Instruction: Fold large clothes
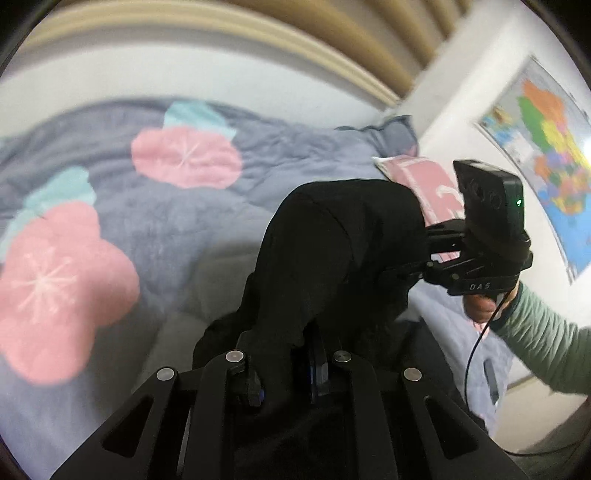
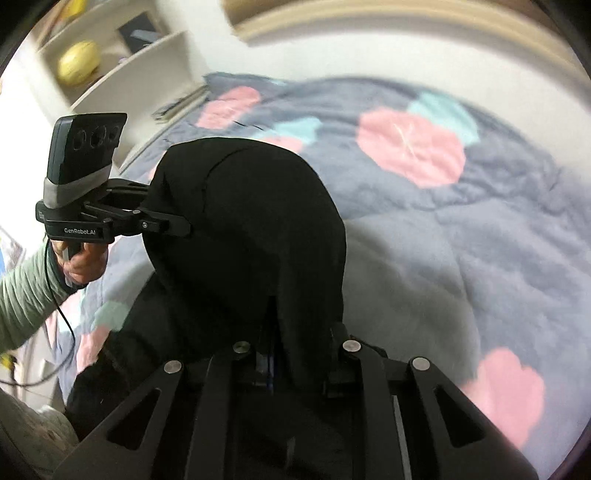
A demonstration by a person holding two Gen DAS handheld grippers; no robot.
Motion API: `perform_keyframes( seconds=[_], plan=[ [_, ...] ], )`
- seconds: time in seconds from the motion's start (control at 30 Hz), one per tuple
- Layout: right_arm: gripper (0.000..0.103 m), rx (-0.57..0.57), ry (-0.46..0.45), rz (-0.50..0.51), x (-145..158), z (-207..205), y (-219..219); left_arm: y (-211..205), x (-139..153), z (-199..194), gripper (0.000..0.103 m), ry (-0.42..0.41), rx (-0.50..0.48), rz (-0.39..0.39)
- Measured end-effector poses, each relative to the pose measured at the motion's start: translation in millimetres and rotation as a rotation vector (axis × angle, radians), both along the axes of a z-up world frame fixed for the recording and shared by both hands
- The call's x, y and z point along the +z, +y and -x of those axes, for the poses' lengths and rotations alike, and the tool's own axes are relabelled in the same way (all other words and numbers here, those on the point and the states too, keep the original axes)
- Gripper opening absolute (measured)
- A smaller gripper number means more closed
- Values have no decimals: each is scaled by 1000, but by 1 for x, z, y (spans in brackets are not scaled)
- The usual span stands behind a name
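Left wrist view: a black garment [image 1: 332, 251] is bunched into a hump held up above the bed, stretched between the two grippers. The left gripper [image 1: 284, 369] has its fingers closed on the near end of the cloth, which spills over and between them and hides most of the pads. Across the hump, the right gripper [image 1: 428, 254] reaches in from the right, its fingers buried in the far end of the fabric and gripping it. A hand in a pale green sleeve [image 1: 546, 343] holds that gripper's handle, with a thin black cable [image 1: 476, 350] hanging from it.

Under the garment lies a grey-blue quilt [image 1: 207, 214] with pink flower patches and teal leaves, spread over the bed. A pink pillow [image 1: 424, 181] sits partly behind the black cloth and the right gripper. A coloured map [image 1: 546, 147] hangs on the white wall at right, and a beige headboard [image 1: 258, 22] curves along the top.

In the right wrist view the garment [image 2: 251, 229] fills the centre and blocks much of the quilt [image 2: 480, 240] behind it. The right gripper [image 2: 295, 362] clamps its lower edge; the left gripper [image 2: 177, 225] bites into it from the left. White shelves [image 2: 122, 74] stand at upper left with a yellow round object [image 2: 78, 62], blurred.
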State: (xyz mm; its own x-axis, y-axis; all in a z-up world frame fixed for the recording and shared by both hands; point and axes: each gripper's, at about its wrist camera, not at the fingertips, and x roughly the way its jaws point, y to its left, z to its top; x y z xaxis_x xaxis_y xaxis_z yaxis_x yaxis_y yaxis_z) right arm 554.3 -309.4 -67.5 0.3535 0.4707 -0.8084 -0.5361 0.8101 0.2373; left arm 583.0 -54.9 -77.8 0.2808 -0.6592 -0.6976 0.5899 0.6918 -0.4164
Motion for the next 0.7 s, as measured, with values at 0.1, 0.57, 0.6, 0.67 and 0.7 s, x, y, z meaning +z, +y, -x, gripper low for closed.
perform_keyframes(
  seconds=[0.1, 0.57, 0.6, 0.67, 0.7],
  plan=[
    [20, 0, -71, 51, 23, 62, 12, 4, 20, 52, 17, -49, -4, -33],
    [30, -77, -45, 258, -44, 305, 49, 7, -59, 281, 23, 85, -56, -232],
    [31, -89, -21, 265, -55, 313, 50, 8, -73, 287, 23, 124, -27, -230],
    [31, -116, 37, 273, -70, 321, 47, 10, -86, 297, 23, 143, 32, -233],
    [31, -137, 59, 272, -72, 324, 43, 12, -85, 300, 24, 137, 53, -232]
  ],
)
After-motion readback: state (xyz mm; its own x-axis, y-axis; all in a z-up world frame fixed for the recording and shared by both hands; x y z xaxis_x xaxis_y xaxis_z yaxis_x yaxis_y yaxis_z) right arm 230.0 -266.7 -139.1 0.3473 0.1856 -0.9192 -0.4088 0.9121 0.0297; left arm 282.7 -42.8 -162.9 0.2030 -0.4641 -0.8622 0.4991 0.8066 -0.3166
